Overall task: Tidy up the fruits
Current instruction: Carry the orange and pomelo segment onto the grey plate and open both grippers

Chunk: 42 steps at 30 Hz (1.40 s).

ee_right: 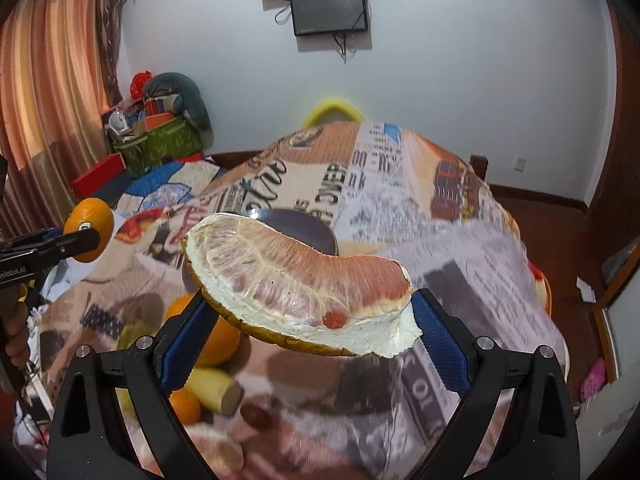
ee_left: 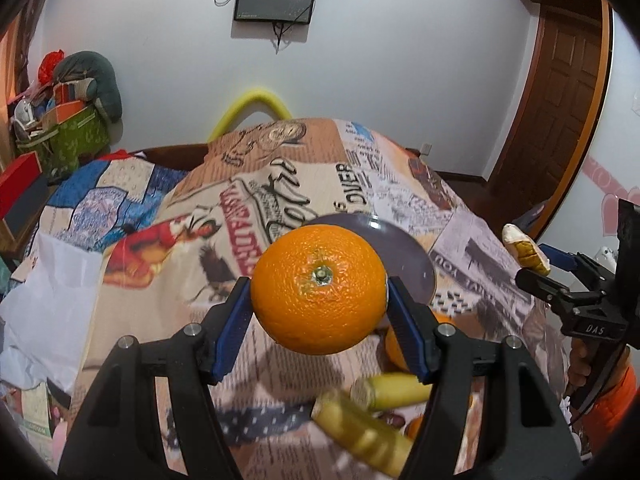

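My left gripper point(ee_left: 319, 312) is shut on a whole orange point(ee_left: 319, 289), held above the printed tablecloth; the orange also shows in the right wrist view point(ee_right: 90, 230). My right gripper point(ee_right: 310, 324) is shut on a pomelo wedge point(ee_right: 298, 276) with pink flesh and white pith, held above the table; it shows in the left wrist view point(ee_left: 525, 251). A dark grey plate point(ee_left: 404, 248) lies on the cloth just beyond both gripped fruits, also in the right wrist view point(ee_right: 296, 228). Below lie pale yellow cut fruit pieces point(ee_left: 362, 428), another orange point(ee_right: 218, 340) and a small orange point(ee_right: 185, 407).
The table wears a newspaper-print cloth point(ee_left: 280, 184) that drops off at the right edge. A yellow chair back point(ee_left: 253, 110) stands behind it. A bed with cluttered boxes point(ee_left: 68, 128) is at far left. A wooden door point(ee_left: 560, 120) is at right. A pomelo piece point(ee_right: 218, 454) lies near.
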Each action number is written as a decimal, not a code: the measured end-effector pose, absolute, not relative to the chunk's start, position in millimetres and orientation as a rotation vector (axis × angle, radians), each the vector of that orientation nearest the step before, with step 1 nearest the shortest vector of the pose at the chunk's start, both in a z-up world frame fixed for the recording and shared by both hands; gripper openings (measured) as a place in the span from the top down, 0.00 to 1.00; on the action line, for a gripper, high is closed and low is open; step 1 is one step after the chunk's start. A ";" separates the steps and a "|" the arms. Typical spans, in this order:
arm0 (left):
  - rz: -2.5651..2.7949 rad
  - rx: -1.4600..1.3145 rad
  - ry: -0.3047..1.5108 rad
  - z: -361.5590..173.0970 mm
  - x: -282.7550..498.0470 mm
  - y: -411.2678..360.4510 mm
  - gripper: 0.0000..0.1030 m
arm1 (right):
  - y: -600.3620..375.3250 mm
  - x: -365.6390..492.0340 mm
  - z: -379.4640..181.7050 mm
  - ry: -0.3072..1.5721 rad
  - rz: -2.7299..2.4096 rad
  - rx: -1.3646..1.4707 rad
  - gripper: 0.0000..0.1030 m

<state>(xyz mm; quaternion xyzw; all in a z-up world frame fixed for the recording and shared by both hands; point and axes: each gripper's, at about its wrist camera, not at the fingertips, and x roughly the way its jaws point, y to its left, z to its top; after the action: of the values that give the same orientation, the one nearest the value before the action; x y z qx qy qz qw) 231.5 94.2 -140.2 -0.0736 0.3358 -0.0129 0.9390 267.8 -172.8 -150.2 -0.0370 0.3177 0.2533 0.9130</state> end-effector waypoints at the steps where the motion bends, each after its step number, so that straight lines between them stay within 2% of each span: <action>1: -0.028 -0.153 0.681 -138.6 236.9 93.6 0.36 | -171.0 270.4 -149.4 0.649 0.522 -0.079 0.07; 20: -0.017 -0.125 0.745 -165.1 330.1 95.0 0.36 | -117.3 345.1 -155.1 0.642 0.544 -0.158 0.07; 36: -0.070 -0.140 0.970 -226.4 400.1 101.6 0.36 | -77.5 397.4 -199.7 0.836 0.628 -0.269 0.07; 42: -0.079 -0.118 0.993 -231.7 410.5 97.4 0.36 | -74.4 408.2 -208.8 0.893 0.661 -0.281 0.06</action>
<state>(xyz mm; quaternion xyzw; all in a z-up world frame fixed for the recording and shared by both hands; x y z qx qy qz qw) 410.5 97.4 -231.7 -0.0568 0.4759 -0.0377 0.8768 408.2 -74.4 -208.8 -0.1330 0.4223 0.3125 0.8404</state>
